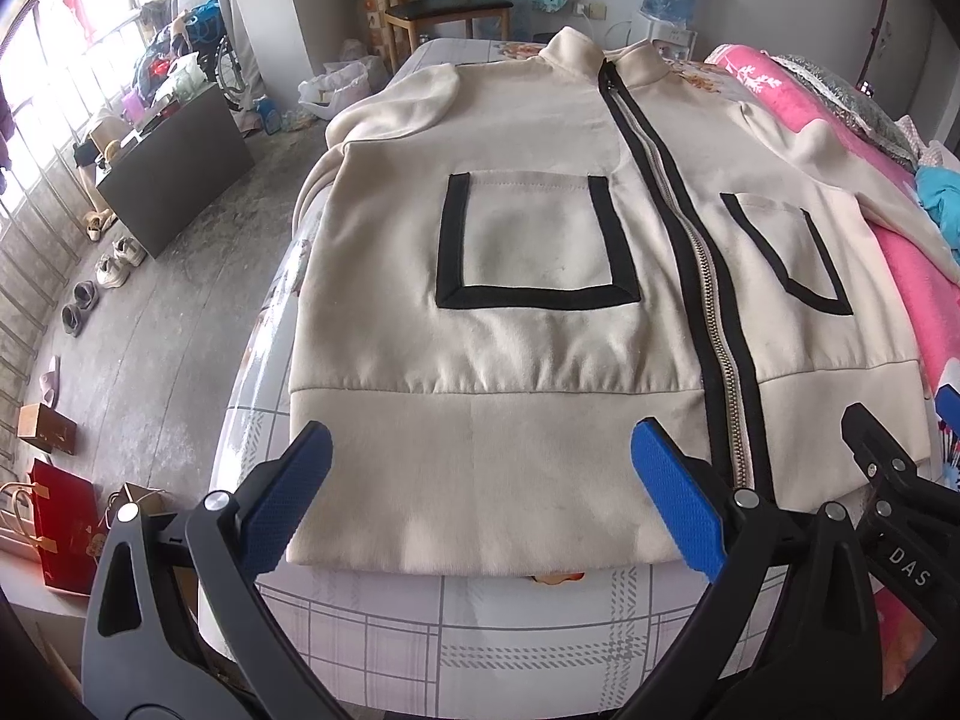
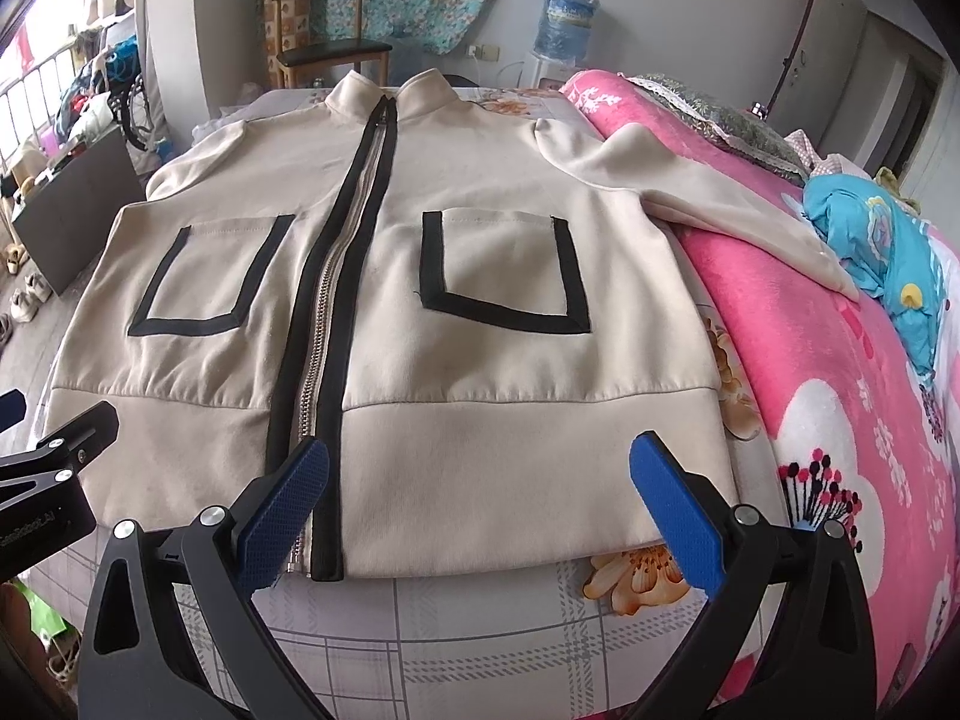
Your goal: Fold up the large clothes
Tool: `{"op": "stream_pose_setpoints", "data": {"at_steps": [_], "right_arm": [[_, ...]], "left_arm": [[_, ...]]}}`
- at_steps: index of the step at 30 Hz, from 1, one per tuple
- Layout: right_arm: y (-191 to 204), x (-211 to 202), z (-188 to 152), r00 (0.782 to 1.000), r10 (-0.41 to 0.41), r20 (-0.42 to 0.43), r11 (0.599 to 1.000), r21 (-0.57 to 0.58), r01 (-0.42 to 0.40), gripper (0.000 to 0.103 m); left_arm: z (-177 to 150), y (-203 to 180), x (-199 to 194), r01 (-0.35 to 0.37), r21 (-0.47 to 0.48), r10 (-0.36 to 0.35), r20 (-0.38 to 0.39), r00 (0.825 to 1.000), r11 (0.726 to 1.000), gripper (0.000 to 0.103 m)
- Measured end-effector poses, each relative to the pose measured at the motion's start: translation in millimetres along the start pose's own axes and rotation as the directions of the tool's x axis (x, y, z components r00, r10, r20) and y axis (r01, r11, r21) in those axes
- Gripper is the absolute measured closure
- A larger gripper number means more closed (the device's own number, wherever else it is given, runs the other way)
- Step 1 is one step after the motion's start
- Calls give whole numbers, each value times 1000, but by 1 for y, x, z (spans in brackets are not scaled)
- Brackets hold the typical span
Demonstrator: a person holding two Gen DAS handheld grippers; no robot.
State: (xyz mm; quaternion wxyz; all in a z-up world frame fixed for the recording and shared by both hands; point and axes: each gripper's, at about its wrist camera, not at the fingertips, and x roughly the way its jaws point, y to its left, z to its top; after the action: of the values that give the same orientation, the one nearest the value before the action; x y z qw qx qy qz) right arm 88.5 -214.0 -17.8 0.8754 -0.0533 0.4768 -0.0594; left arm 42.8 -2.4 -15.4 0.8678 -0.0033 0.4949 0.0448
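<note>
Hovering at the hem, we've got L gripper (image 1: 480, 498) & R gripper (image 2: 480, 504) both spread wide, empty; jacket (image 1: 540, 252) flat ahead (zipped), pink blanket (image 2: 840, 390) right.

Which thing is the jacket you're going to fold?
Look at the bed with the checked sheet, beside the pink blanket. The jacket lies flat on it, front up. It is cream, with a black-edged zipper and two black-trimmed pockets.
</note>
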Motion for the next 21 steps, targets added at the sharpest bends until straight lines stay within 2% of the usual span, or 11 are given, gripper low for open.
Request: {"op": "stream_pose_setpoints", "data": {"at_steps": [21], "right_arm": [[8,13,7,1000,3,-19,1000,-18,-4,5]], "left_arm": [[8,3,15,-23,5,24,-17,1000,1000,7]]}}
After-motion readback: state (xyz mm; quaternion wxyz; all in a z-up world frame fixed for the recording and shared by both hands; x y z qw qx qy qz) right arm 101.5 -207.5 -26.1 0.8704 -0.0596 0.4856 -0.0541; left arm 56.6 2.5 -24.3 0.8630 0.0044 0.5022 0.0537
